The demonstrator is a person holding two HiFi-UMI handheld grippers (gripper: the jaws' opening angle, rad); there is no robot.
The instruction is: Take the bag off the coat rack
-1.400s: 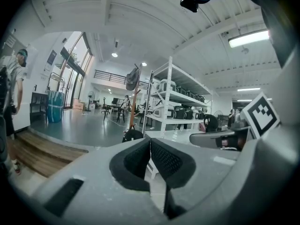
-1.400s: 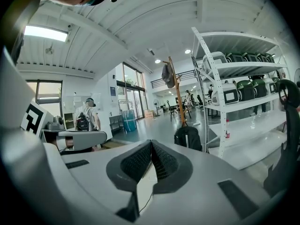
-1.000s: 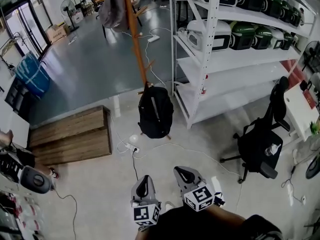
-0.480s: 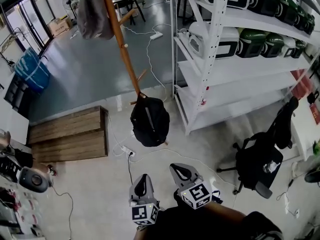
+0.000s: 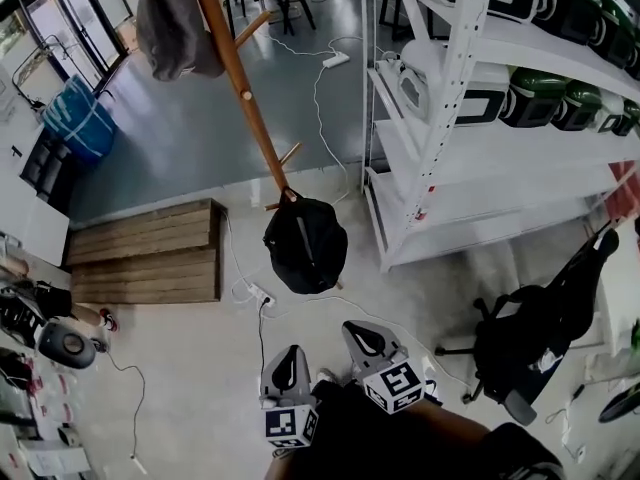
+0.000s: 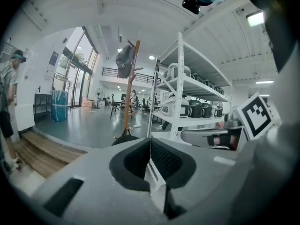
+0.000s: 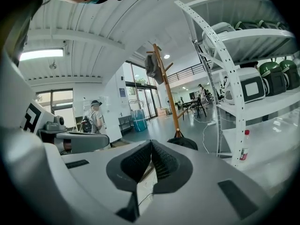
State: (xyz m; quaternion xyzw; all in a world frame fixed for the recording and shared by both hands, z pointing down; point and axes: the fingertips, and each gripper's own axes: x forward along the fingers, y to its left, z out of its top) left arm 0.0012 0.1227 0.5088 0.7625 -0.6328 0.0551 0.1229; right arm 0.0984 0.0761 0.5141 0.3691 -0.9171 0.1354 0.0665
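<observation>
Low on the coat rack (image 5: 232,68), black bag (image 5: 305,243) hangs nearer; left gripper (image 5: 290,360), right gripper (image 5: 362,338) jaws together.

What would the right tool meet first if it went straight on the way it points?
Most likely the black bag at the foot of the rack. It sits just above the shut right tool in its view, with open floor between. Depth is hard to judge.

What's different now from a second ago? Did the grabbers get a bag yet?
The person has stepped nearer the coat rack: its pole and the grey bag on it look bigger in the head view. Nothing was grabbed or let go. The black backpack stays at the rack's foot; the left gripper and right gripper stay shut and empty.
</observation>
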